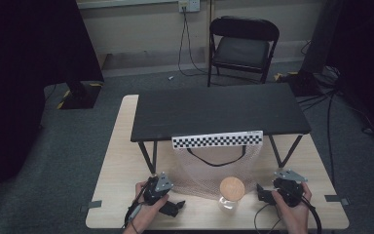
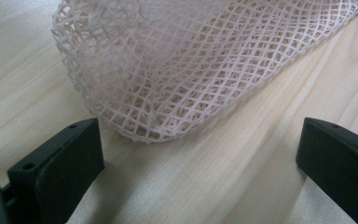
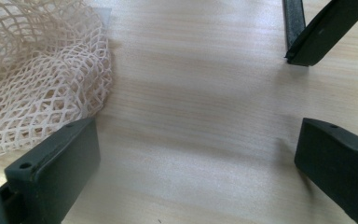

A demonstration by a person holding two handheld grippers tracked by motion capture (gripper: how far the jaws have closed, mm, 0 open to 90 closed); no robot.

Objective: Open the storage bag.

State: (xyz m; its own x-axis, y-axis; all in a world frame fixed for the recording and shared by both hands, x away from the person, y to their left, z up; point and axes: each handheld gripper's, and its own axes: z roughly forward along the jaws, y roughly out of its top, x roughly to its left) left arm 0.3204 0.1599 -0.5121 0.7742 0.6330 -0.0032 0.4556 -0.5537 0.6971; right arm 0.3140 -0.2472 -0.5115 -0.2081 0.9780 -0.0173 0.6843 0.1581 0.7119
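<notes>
A pale mesh bag (image 1: pixel 214 165) with a black handle hangs from the front of a small black table (image 1: pixel 219 111) and spreads over the wooden table (image 1: pixel 121 156). A glass jar with a round wooden lid (image 1: pixel 232 188) stands at the bag's front edge. My left gripper (image 1: pixel 173 207) is held low at the front left, open, with the mesh bag (image 2: pixel 191 70) just ahead of its jaws. My right gripper (image 1: pixel 263 194) is at the front right of the jar, open and empty, with the mesh bag (image 3: pixel 37 79) to its left.
A checkerboard strip (image 1: pixel 217 140) is fixed along the black table's front edge. Black legs (image 3: pixel 307 32) of that table stand on the wood near my right gripper. A folding chair (image 1: pixel 243 48) and cables are on the floor behind.
</notes>
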